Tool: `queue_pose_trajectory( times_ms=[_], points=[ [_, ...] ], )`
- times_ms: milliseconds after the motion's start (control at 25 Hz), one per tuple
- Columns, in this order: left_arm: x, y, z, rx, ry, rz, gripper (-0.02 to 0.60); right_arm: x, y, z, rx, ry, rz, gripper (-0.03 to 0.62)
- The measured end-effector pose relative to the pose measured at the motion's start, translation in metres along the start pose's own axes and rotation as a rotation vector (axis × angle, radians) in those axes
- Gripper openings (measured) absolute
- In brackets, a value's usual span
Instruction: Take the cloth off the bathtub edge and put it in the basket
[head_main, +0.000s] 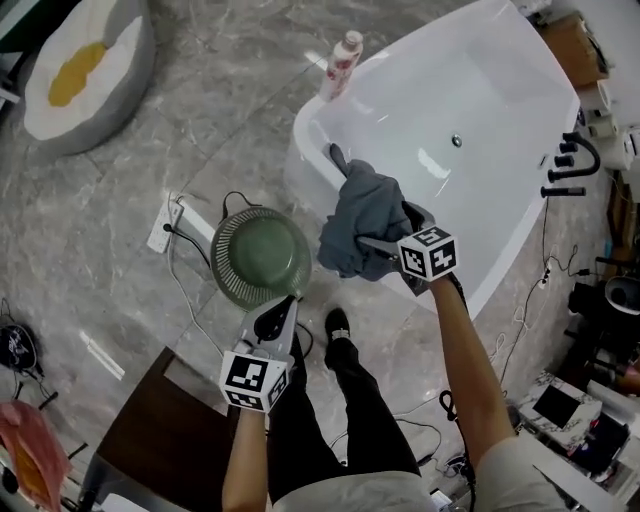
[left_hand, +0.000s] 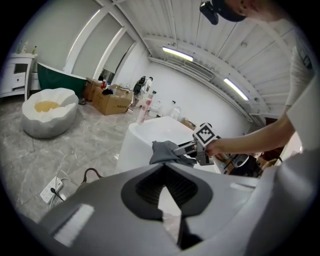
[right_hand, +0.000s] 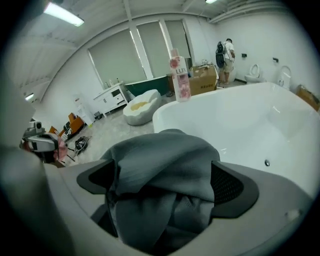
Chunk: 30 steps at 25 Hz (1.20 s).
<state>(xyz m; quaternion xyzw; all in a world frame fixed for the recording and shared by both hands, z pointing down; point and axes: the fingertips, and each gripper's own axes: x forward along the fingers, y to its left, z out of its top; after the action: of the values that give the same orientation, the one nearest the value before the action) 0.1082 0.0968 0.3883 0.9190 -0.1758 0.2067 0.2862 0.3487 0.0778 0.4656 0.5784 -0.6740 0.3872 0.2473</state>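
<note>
We see the right gripper (head_main: 385, 230) at frame centre in the head view, over the near rim of the tub (head_main: 310, 125). Its claw stands wide apart, with the grey cloth (head_main: 362, 215) bunched in the gap. In the right gripper view the cloth (right_hand: 165, 165) fills the space between both dark pads (right_hand: 232, 187) and spills over the lower edge. We can't confirm the pads press on it.

The cloth sits on the tub edge, centre of the head view, part hanging down the outer wall. It is not in the basket (head_main: 262, 255), the green round one on the floor just left of the tub, apart from the cloth.

The left gripper (head_main: 288, 302) is in the lower centre of the head view, its tip at the basket's lower right rim; we can't tell if it touches. In its own view the claw (left_hand: 167, 192) is together, only a thin sliver of floor showing, nothing in it.

A bottle (head_main: 342, 62) stands on the tub's far rim, top centre. A power strip (head_main: 165, 228) lies on the floor left of the basket.
</note>
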Motion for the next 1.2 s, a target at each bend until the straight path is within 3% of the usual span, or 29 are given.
queue_pose_trajectory(
  times_ms=[240,480,800,920,1200],
  points=[
    [-0.017,0.033,-0.011,0.014,0.063,-0.016,0.057,0.047,-0.016,-0.026,-0.007,0.165,-0.044,0.574],
    [-0.02,0.053,-0.023,0.039,0.106,-0.023,0.057,0.067,-0.025,-0.032,-0.055,0.217,-0.068,0.574],
    [0.002,0.02,-0.022,0.018,0.092,-0.061,0.057,0.067,-0.023,-0.04,-0.095,0.242,-0.062,0.567],
    [0.012,0.01,-0.02,0.029,0.085,-0.076,0.057,0.065,-0.021,-0.037,-0.149,0.237,-0.055,0.5],
    [0.008,0.012,-0.032,0.009,0.051,-0.014,0.057,0.049,-0.016,-0.027,-0.21,0.171,-0.06,0.395]
  ],
)
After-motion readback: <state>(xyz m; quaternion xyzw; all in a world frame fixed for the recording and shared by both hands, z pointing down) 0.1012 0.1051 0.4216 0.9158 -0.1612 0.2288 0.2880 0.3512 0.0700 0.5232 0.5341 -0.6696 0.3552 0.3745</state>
